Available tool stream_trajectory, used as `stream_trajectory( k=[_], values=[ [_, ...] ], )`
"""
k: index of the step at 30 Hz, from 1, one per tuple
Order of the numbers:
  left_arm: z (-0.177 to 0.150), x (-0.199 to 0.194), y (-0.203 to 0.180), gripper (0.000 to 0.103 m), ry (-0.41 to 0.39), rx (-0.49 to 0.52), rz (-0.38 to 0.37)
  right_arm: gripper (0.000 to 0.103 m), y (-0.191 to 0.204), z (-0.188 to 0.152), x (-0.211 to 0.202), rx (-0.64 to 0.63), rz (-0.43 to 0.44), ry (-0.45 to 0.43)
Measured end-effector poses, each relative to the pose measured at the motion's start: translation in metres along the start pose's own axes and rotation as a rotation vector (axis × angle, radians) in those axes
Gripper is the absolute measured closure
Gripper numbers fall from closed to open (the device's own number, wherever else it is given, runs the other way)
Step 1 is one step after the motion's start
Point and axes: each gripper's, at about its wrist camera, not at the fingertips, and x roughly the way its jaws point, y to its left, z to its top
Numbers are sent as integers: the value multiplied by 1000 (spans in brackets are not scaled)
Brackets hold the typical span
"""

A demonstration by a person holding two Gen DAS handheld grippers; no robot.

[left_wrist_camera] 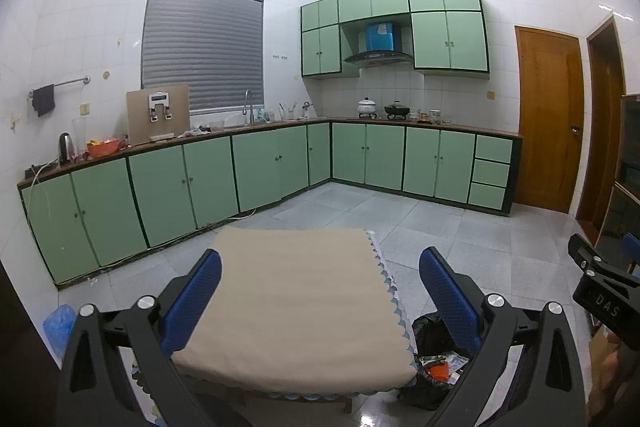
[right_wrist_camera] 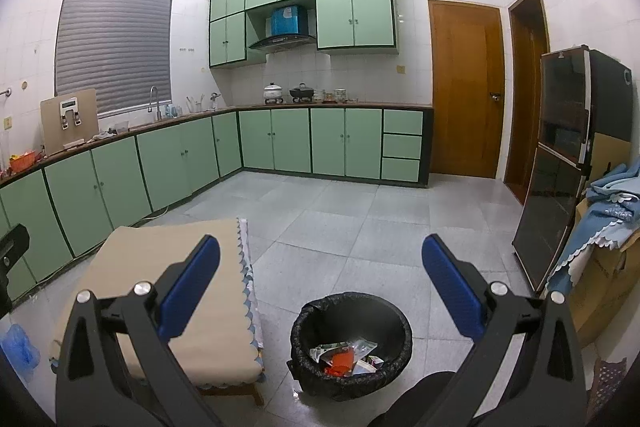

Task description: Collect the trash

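Both grippers, left & right, are held w/ jaws apart, nothing gripped, above the cloth-covered table; trash is seen inside the black-lined bin on floor beside it.

Beige tablecloth — scalloped trim; black bin; green cabinets

My left tool and right tool have matt black plastic arms, shiny metal bolts and blue pads with a fine rough grain. Smooth beige cloth covers the worktop. The bin wears a crinkled, glossy black plastic liner holding shiny wrappers. The floor tiles look speckled and polished; the doors are varnished wood.
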Motion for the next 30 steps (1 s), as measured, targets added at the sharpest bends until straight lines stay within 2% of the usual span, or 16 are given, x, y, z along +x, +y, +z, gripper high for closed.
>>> stream_trajectory(
  k=[30],
  values=[
    [2, 3, 1, 6, 10, -1, -16, 5, -2, -3, 6, -2, -8, 22]
  ],
)
